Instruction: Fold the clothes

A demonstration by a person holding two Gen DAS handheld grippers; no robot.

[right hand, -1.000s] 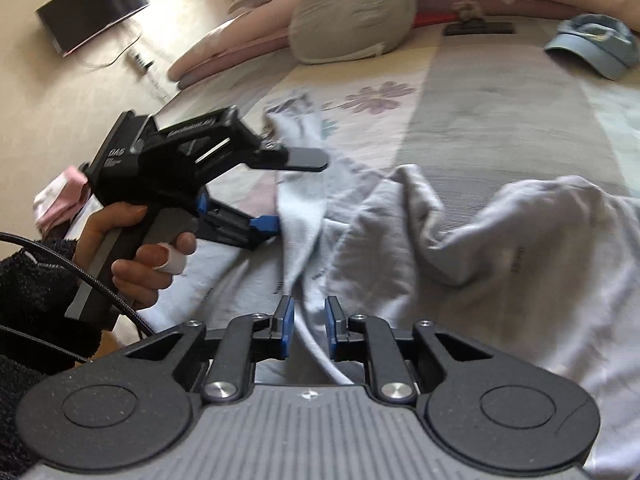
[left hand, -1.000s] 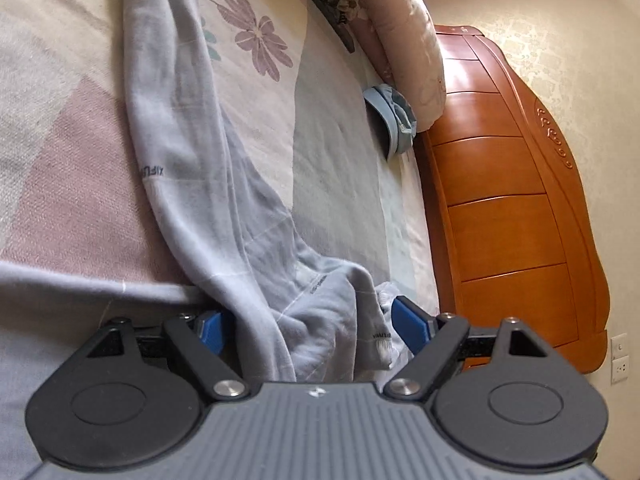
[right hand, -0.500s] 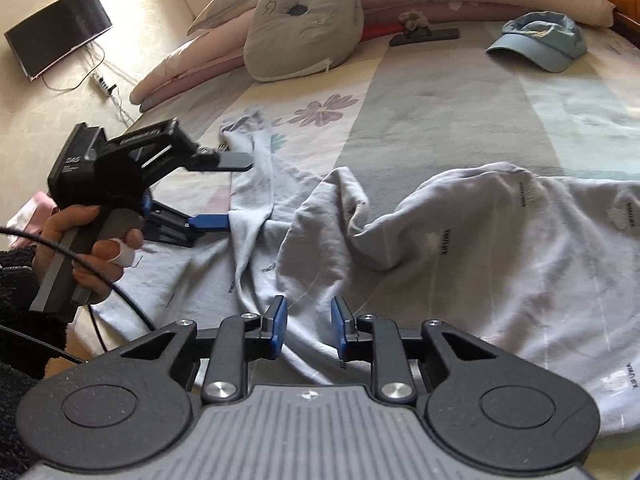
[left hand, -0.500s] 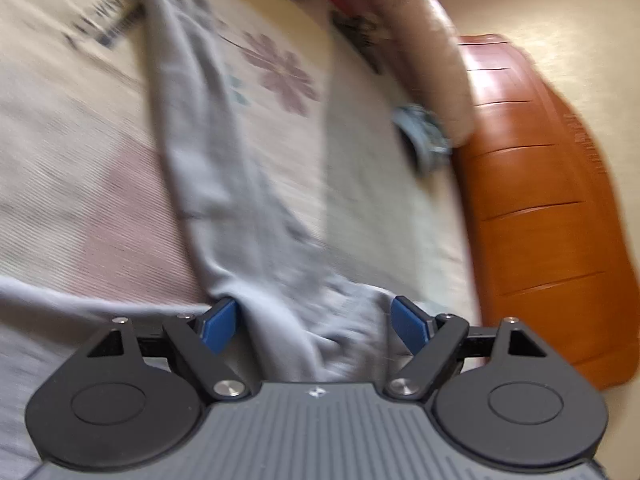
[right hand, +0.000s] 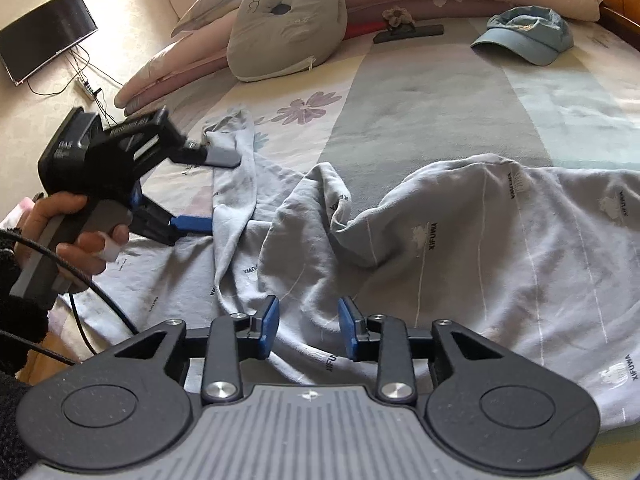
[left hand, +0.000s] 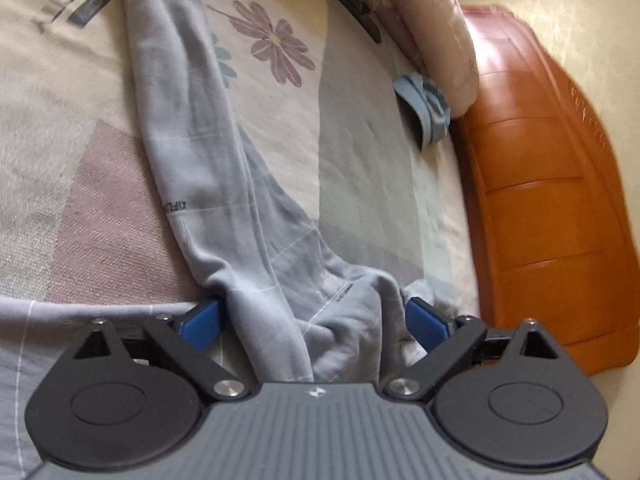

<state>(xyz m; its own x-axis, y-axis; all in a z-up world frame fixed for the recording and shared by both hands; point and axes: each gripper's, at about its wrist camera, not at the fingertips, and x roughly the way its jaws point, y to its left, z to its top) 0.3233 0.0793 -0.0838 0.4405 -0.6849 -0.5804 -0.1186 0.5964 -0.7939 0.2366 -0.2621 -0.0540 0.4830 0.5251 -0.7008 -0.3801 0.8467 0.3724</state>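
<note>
Fabric: pale blue-grey cotton garment, printed with small dark lettering and thin white lines, lying crumpled across the bed.
Position: body of the garment bunched toward the near edge of the bed; one long narrow part, a sleeve or leg, stretches away over the flowered sheet.
Left gripper: jaws spread wide, having just been opening; the base of the long narrow part lies between them, but the pads do not press on it.
Right gripper: jaws partly apart, having just been opening; loose cloth lies under and between them, not pinched.
Left hand: wrapped round the gripper handle at the bedside.
Bystanders: blue cap, grey cushion, pink rolled quilt, wooden bed frame, all well apart from the garment.
Step in hand: release after laying the cloth out; judged early, no fold is yet made.
Next move: likely a fresh grip on two edges or corners, taken flat and taut so the crumpled middle smooths before folding.
</note>
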